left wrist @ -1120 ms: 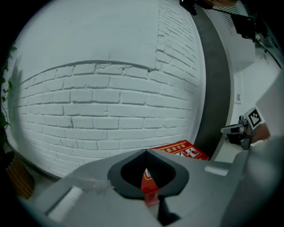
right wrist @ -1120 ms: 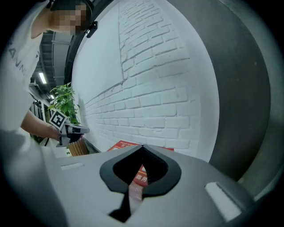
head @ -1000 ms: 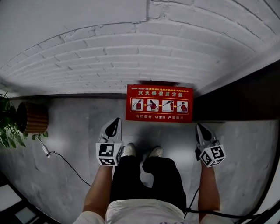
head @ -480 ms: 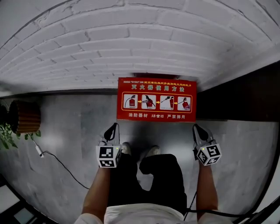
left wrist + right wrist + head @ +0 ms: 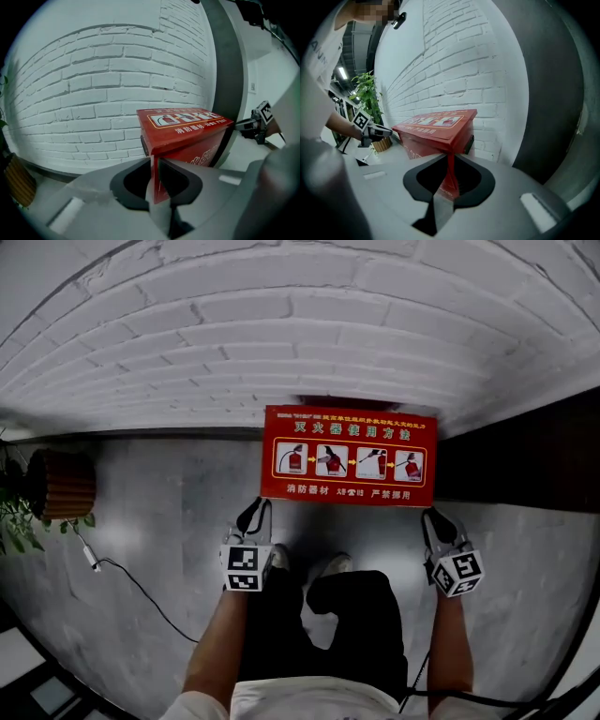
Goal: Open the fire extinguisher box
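Edged both grippers forward over the last half second, right up to the front corners of the red fire extinguisher box (image 5: 349, 457), now seen closer and larger than before. Judged the approach nearly done and the opening itself not yet begun, with the lid (image 5: 180, 123) lying flat and closed.

Faced a white brick wall (image 5: 281, 324) above a grey floor (image 5: 159, 549). Found the box standing on the floor against the foot of the wall, straight ahead of the person, with instruction pictures on top.

Held the left gripper (image 5: 251, 517) just beside the lid's front left corner, apparently not touching. Pinched its jaws almost together, down to a thin slit, with nothing gripped and only the box's left front edge showing through, farther off.

Held the right gripper (image 5: 434, 519) just beside the front right corner, likewise clenched to a slit and empty, with the box's right edge showing beyond.

Off to the left, well apart: a ribbed brown planter (image 5: 62, 486) and a thin cable (image 5: 141, 592) on the floor
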A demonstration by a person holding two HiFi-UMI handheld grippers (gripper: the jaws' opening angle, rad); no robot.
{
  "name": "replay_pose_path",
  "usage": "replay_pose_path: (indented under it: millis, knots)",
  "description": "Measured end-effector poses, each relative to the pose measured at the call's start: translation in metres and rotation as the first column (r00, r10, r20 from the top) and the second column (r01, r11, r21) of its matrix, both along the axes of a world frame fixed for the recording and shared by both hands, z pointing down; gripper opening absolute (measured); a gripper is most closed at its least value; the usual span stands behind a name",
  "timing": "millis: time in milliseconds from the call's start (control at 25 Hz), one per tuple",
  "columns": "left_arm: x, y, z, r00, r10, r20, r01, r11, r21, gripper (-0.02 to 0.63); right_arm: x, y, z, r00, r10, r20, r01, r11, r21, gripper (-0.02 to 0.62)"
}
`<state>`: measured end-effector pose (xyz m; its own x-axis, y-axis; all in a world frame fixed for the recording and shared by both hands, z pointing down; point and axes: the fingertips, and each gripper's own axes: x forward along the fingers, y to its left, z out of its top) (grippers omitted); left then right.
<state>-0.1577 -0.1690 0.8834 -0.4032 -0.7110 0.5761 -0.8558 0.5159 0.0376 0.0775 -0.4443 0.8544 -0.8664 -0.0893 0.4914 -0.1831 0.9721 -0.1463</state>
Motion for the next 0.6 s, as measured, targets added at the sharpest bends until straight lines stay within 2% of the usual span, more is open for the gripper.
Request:
replay_pose_path:
  millis: [360, 600]
  knots:
    - [-0.004, -0.003, -0.012, 1.0, 0.013, 0.001, -0.013, 1.0, -0.006, 0.034, -0.006, 0.004, -0.017, 1.0, 0.004, 0.017, -0.004, 1.0, 0.015, 0.037]
    - [-0.008, 0.0, -0.079, 1.0, 0.009, 0.029, -0.011, 0.999, 0.043, 0.034, -0.008, 0.007, -0.08, 0.998, 0.016, 0.068, -0.019, 0.999, 0.042, 0.039]
